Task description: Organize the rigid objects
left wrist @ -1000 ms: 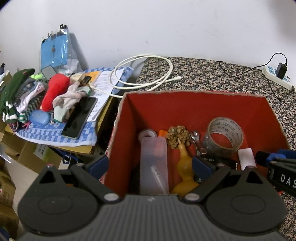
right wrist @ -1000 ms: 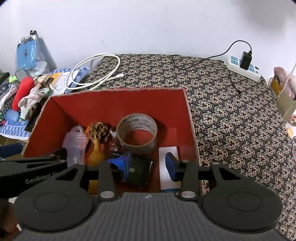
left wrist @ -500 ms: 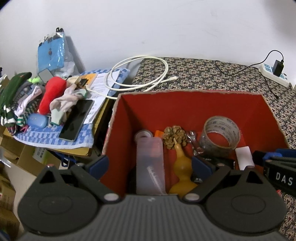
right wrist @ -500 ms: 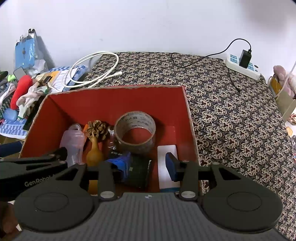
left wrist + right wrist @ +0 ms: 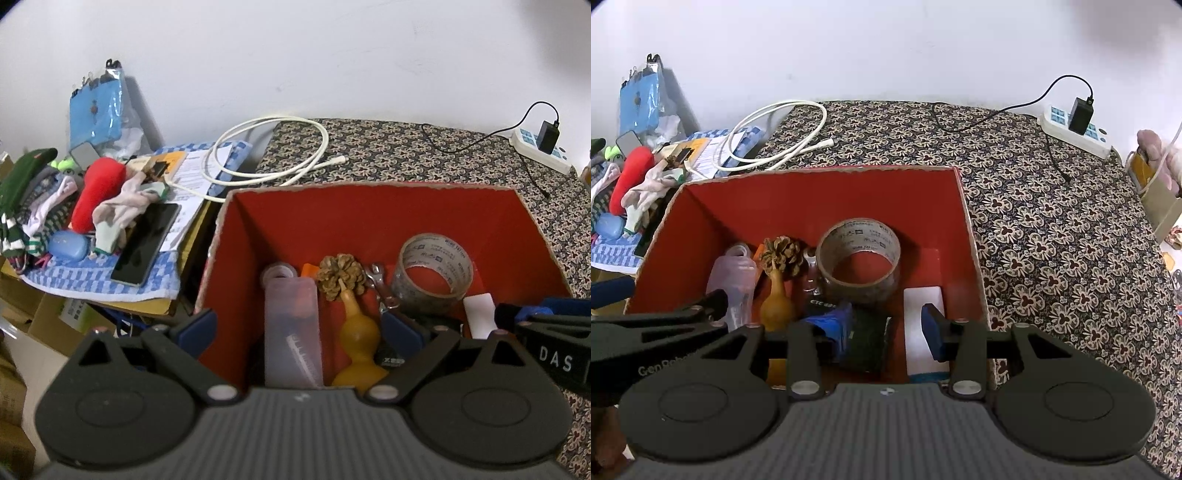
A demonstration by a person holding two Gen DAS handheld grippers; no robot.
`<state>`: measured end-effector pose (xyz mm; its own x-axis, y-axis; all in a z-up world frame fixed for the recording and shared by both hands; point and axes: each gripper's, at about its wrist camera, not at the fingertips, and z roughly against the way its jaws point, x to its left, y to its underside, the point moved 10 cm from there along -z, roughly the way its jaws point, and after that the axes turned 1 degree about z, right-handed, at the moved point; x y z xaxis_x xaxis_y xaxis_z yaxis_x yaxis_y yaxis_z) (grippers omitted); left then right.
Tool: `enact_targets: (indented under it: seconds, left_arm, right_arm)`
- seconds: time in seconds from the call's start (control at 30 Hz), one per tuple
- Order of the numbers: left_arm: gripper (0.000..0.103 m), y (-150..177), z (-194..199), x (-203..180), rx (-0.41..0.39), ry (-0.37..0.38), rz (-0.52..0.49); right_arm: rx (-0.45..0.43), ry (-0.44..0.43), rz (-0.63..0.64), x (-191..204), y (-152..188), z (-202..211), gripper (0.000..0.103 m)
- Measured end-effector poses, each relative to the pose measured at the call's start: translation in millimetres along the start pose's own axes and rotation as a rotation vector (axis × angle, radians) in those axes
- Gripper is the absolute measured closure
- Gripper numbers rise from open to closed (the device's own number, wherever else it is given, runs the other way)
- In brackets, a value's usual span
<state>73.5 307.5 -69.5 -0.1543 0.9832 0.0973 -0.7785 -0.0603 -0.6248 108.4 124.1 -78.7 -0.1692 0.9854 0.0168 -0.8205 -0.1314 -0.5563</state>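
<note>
From the left wrist, the left gripper (image 5: 299, 328) hangs over the near rim of the red box (image 5: 369, 218), jaws spread wide and holding nothing, one finger outside the left wall and the other inside. Below lie a clear plastic bottle (image 5: 291, 332), a yellow gourd (image 5: 356, 339) with a pine cone (image 5: 341, 275) at its neck, a metal clasp (image 5: 380, 284), a roll of tape (image 5: 432, 273) and a white block (image 5: 480, 317), laid side by side along the floor of the box, probably so each stays reachable. To the left, on a checked cloth (image 5: 122, 284), a phone (image 5: 147, 242) and soft clutter sit well apart from the box; a white cable (image 5: 273, 151) loops behind. From the right wrist, the right gripper (image 5: 882, 328) hovers over the same box near its right wall, jaws parted and empty, though a dark packet (image 5: 866, 339) with a blue edge lies just beneath between the fingers; whether it touches a pad I cannot tell. The patterned tablecloth (image 5: 1052, 229) to the right is bare but for a power strip (image 5: 1075, 129), so the sorting looks nearly finished.
</note>
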Motion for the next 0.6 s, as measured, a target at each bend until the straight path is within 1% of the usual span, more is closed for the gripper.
enact_targets:
  seconds: [0.6]
  left_arm:
    - [0.007,-2.1,-2.8,-0.1,-0.005,0.012,0.0]
  right_arm:
    - [0.008,-0.006,0.003,2.0,-0.3,-3.8,0.077]
